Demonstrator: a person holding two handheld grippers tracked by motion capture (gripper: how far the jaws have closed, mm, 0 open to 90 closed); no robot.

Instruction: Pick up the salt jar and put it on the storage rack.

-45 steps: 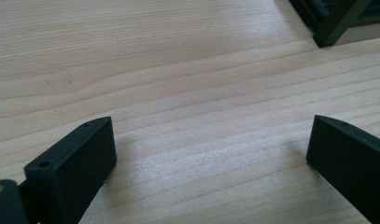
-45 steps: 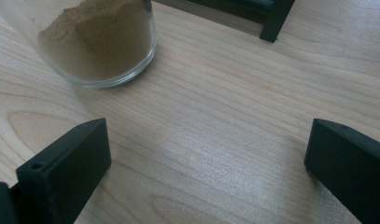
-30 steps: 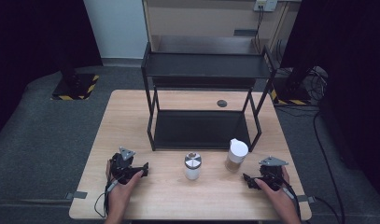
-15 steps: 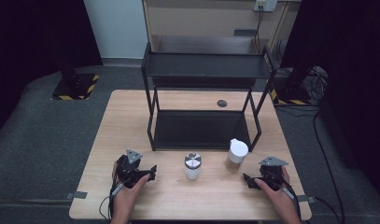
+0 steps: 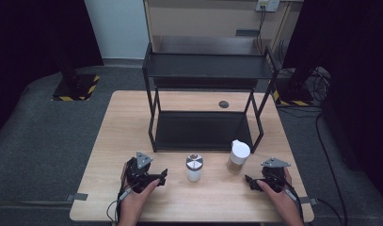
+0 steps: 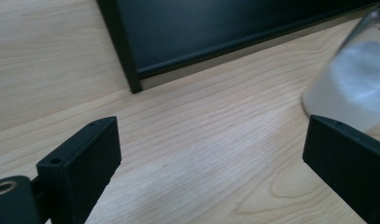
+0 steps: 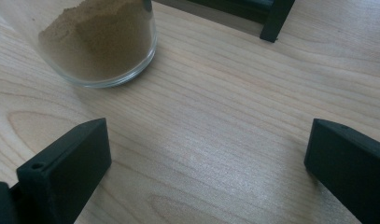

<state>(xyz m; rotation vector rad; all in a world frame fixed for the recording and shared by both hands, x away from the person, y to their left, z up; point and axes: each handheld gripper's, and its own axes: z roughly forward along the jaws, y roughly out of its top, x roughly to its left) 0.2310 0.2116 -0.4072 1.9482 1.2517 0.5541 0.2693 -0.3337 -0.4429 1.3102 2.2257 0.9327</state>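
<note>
Nothing has been picked up yet, to judge from how things lie: both jars stand on the surface (image 5: 109, 141) in front of the black shelf rack (image 5: 205, 70), whose two tiers carry nothing, so the whole job of grasping and moving them looks to be ahead. Nearest the person, and taking the rack as landmark, the left gripper (image 5: 161, 177) sits in front of its left front leg with its jaws spread wide and empty; in the left gripper view only bare wood lies between them, and the white-filled jar (image 6: 351, 84) shows past the right jaw, near but apart. The right gripper (image 5: 249, 181) rests in front of the rack's right front leg, jaws likewise wide with nothing in them, and the brown-powder jar (image 7: 103, 42) stands just beyond its left jaw in the right gripper view. A little farther in, the white-filled jar stands before the middle of the rack's lower tier and the brown-powder jar, with its white lid, just before the right front leg. There is open wood between and around the jars for a sideways approach; the rack's legs and its low front edge are the obstacles to clear, and the surface's near edge lies close behind both hands. Behind the rack a small dark disc (image 5: 223, 104) lies on the wood.
</note>
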